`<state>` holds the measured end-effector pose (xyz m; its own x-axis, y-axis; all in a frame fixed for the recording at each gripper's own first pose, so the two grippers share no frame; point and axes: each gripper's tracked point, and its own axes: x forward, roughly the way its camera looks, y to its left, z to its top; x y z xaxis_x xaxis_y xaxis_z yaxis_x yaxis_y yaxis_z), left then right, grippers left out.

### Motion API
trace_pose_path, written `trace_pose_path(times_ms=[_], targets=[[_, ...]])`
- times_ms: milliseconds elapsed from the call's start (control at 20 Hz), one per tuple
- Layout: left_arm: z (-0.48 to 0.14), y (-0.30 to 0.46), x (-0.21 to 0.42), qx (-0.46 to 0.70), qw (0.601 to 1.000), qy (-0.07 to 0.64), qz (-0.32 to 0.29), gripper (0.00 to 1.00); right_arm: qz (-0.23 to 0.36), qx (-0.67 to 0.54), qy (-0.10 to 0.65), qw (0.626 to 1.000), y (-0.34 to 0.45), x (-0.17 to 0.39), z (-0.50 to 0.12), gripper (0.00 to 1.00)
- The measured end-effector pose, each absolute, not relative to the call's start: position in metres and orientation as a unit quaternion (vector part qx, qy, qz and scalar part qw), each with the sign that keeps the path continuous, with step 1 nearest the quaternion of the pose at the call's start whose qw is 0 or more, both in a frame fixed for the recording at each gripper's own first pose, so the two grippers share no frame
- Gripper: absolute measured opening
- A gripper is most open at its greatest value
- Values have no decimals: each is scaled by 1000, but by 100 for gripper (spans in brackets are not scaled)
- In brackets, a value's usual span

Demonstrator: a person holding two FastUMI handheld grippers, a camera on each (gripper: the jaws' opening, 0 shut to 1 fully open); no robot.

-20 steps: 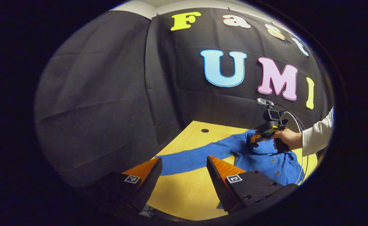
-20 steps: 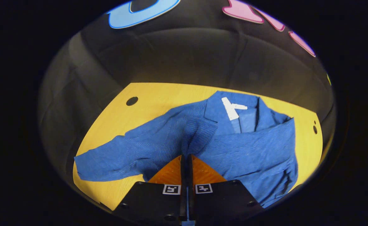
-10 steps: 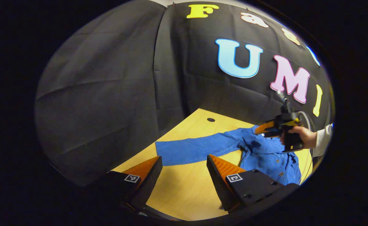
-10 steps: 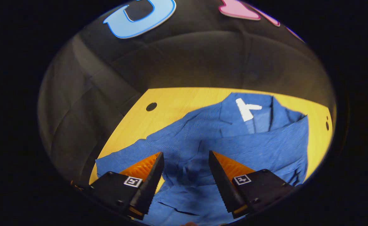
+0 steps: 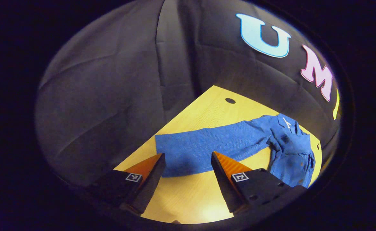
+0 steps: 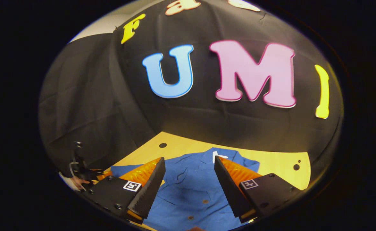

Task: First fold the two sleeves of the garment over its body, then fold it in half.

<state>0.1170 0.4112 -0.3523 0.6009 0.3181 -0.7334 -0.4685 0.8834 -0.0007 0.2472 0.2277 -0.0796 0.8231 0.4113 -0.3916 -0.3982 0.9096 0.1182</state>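
1. In the left gripper view, your left gripper (image 5: 188, 166) hangs over the near part of the yellow desk (image 5: 191, 199) with its jaws wide apart and nothing between them.
2. In that view the blue garment (image 5: 290, 150) lies on the desk. One sleeve (image 5: 207, 147) stretches out flat toward your gripper, and its cuff end sits in the gap between the two fingers. The body lies bunched at the far right, with a white tag (image 5: 287, 123) at the collar.
3. A round hole (image 5: 230, 100) shows in the desk beyond the sleeve.
4. In the right gripper view, your right gripper (image 6: 188, 179) has its jaws wide apart and holds nothing. It sits above the garment's (image 6: 188, 192) buttoned front.
5. At the lower left edge of that view, a hand (image 6: 79, 183) holds the other gripper; you cannot tell its jaws from here.
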Motion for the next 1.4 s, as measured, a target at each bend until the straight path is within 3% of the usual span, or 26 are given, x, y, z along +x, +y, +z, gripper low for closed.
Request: trace_pose_path(times_ms=[400, 600, 700, 850, 950, 1050, 1200, 1400], targets=[[-397, 435, 117, -105, 840, 454, 277, 84, 114, 43, 164, 979, 121, 192, -19, 96], [-398, 437, 120, -85, 848, 446, 272, 85, 97, 53, 127, 986, 106, 189, 16, 96], [-398, 431, 127, -70, 857, 451, 240, 87, 101, 63, 120, 986, 108, 187, 26, 96], [-407, 404, 148, -42, 862, 469, 188, 22, 112, 65, 125, 984, 113, 189, 20, 96], [-404, 406, 148, -33, 856, 483, 180, 8, 123, 62, 129, 982, 105, 183, 8, 96], [-400, 412, 151, -56, 853, 485, 184, 0, 127, 57, 130, 982, 103, 178, 5, 96], [-382, 397, 158, -117, 864, 467, 149, 0, 123, 53, 128, 983, 95, 174, 5, 95], [-325, 388, 181, -116, 901, 402, 117, 0, 111, 61, 128, 984, 79, 172, 2, 96]])
